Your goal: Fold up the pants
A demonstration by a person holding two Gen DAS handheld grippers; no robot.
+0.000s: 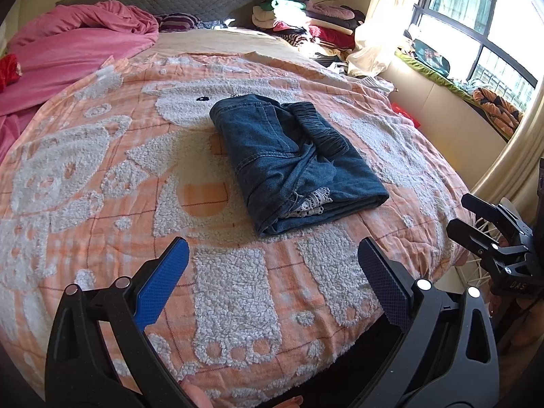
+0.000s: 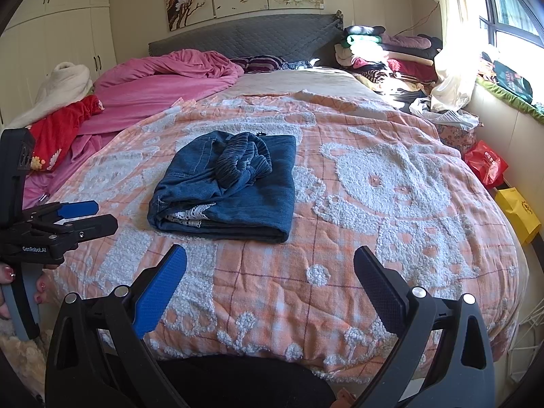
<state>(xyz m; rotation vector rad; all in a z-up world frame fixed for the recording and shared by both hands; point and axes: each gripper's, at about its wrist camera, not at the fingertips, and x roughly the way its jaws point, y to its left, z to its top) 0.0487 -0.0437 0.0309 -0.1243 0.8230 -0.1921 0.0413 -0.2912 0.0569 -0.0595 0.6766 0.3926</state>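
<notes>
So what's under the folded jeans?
The folded jeans lie on the orange bear blanket. White lace peeks from between their layers. Anything else beneath is covered.

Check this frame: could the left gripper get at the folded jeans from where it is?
Probably yes. The left gripper is open and empty, the folded jeans lie straight ahead on the blanket, and nothing stands between them.

White lettering "GenRobot.AI" stands on the black body of the left gripper (image 2: 73, 219) at the left edge. The right gripper (image 1: 476, 224) carries letters that look like "DAS", partly cut off. Print on the red bag (image 2: 486, 165) at far right is too small to read.
</notes>
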